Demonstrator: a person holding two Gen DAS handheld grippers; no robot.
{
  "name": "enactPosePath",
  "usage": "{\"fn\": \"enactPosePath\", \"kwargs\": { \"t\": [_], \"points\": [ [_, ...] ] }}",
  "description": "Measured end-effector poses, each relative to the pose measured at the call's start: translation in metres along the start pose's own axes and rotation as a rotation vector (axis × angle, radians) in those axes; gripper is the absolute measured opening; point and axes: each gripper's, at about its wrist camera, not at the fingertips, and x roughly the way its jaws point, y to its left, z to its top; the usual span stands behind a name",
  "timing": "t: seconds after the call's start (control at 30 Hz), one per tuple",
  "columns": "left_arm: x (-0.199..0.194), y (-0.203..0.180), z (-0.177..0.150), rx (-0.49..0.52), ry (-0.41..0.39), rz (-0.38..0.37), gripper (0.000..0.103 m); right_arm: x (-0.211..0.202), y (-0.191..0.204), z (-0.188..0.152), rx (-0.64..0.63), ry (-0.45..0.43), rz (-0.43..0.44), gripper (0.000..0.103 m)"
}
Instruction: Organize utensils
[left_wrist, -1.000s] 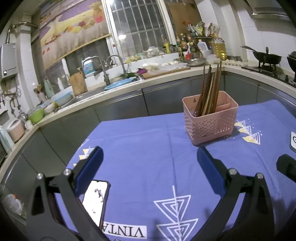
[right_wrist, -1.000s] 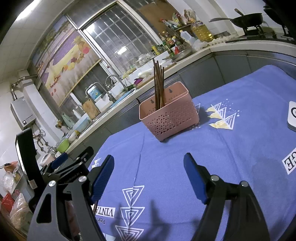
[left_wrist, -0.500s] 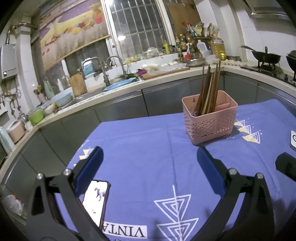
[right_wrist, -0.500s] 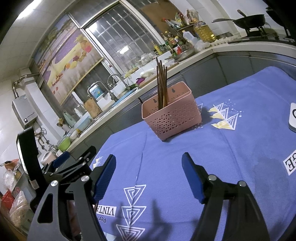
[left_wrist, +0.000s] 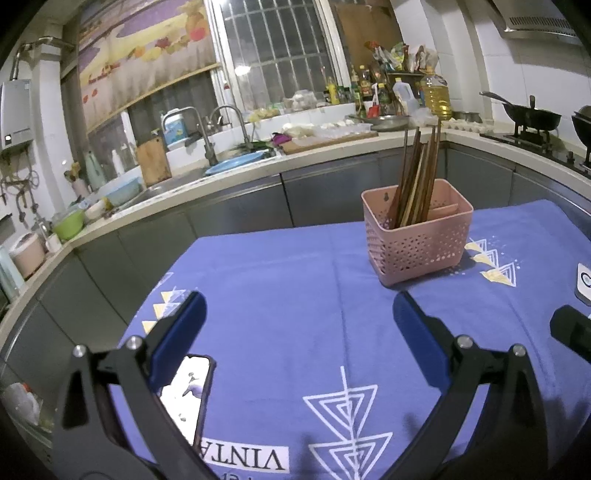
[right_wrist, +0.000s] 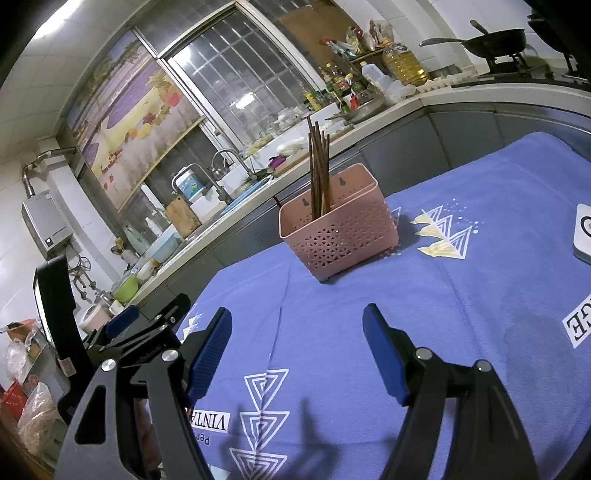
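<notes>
A pink basket (left_wrist: 417, 243) stands on the blue cloth (left_wrist: 280, 295) that covers the bench, at the far side of it. The basket has walls with many small holes. A bundle of brown chopsticks (left_wrist: 417, 173) stands inside it, in its left part as the left camera sees it, and they lean a little, with the tips well above the rim. In the right view the same basket (right_wrist: 340, 236) and chopsticks (right_wrist: 319, 170) are seen from another angle.

The left tongs (left_wrist: 297, 332) hang over the near part of the cloth with the jaws wide apart, and nothing is between the blue pads. The right tongs (right_wrist: 297, 343) are also wide open and hold nothing; only the bare cloth shows between the pads. Both are well apart from the basket. In the right view the left tongs (right_wrist: 147, 325) are seen at the left edge of the bench.

A phone (left_wrist: 188, 391) with a lit screen lies on the cloth just under the left finger of the left tongs. A white flat thing (right_wrist: 583, 232) lies at the right edge of the cloth. Behind the bench is a kitchen counter with a sink (left_wrist: 166, 184) and a wok (left_wrist: 532, 118) on the stove.
</notes>
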Motion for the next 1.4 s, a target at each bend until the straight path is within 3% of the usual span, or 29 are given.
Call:
{"fn": "enactPosePath", "kwargs": {
  "t": [0.3, 1.4],
  "points": [
    [0.0004, -0.0027, 0.0001, 0.000, 0.007, -0.001, 0.097, -0.0034, 0.0043, -0.0005, -0.022, -0.037, -0.002, 0.080],
    [0.0067, -0.0013, -0.0026, -0.032, 0.056, 0.003, 0.097, -0.0036, 0.0003, -0.0035, 0.024, -0.015, -0.011, 0.079]
  ]
}}
